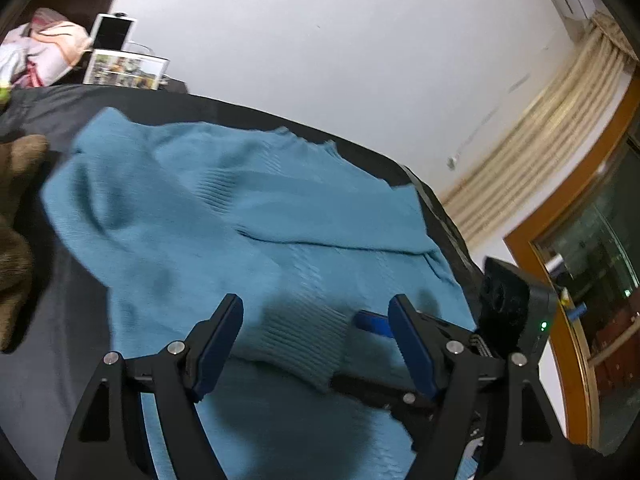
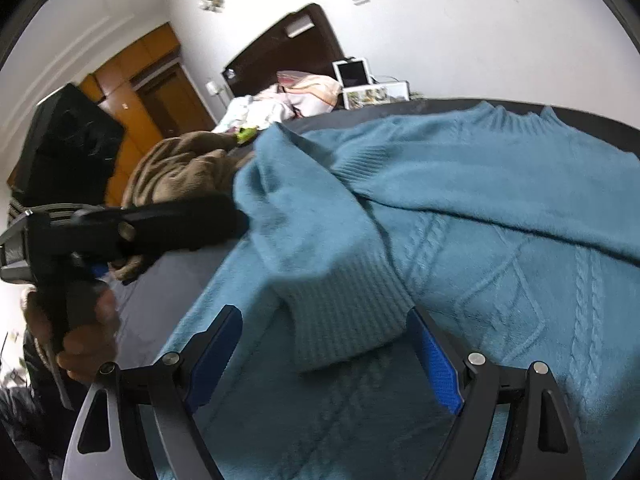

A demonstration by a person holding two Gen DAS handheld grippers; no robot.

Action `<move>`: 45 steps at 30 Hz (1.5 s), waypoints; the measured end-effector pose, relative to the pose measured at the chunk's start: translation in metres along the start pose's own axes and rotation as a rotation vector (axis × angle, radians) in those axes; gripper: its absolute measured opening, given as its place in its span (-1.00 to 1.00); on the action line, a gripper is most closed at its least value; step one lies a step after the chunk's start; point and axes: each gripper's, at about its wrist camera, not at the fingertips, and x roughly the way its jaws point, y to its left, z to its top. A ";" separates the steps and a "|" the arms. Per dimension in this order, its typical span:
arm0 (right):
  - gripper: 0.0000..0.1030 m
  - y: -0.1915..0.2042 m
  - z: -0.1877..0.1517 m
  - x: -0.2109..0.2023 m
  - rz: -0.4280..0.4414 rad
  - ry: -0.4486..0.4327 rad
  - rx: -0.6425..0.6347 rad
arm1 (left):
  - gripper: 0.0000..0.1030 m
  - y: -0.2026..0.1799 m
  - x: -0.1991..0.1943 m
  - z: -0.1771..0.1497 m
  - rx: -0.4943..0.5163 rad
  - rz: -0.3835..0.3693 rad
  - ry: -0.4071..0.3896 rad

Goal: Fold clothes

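A teal cable-knit sweater (image 1: 224, 216) lies spread on a dark grey bed; it also shows in the right wrist view (image 2: 500, 208). One sleeve is folded across the body, its ribbed cuff (image 1: 296, 344) lying between the open jaws of my left gripper (image 1: 316, 312). In the right wrist view the same cuff (image 2: 348, 316) lies between the open jaws of my right gripper (image 2: 324, 320). The right gripper's body (image 1: 508, 308) shows at the right of the left wrist view, and the left gripper (image 2: 224, 216), held in a hand, shows at the left of the right wrist view. Neither grips the cloth.
A brown garment (image 2: 180, 168) is heaped at the sweater's left side, also seen in the left wrist view (image 1: 16, 216). Pink and white bedding (image 2: 304, 92) and a white box (image 2: 376, 96) lie by the dark headboard (image 2: 288, 44). A curtain (image 1: 560, 120) and a wood-framed window (image 1: 592, 280) are on the right.
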 end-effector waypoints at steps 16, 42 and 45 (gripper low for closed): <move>-0.03 0.030 0.006 0.033 -0.323 0.077 -0.130 | 0.55 0.066 -0.008 -0.006 -0.169 0.061 -0.051; -0.93 0.006 0.049 -0.001 -0.211 -0.024 -0.010 | 0.55 0.085 -0.010 -0.008 -0.250 0.097 -0.077; -0.93 -0.002 0.042 0.003 -0.196 -0.004 0.022 | 0.55 0.085 -0.011 -0.009 -0.252 0.091 -0.076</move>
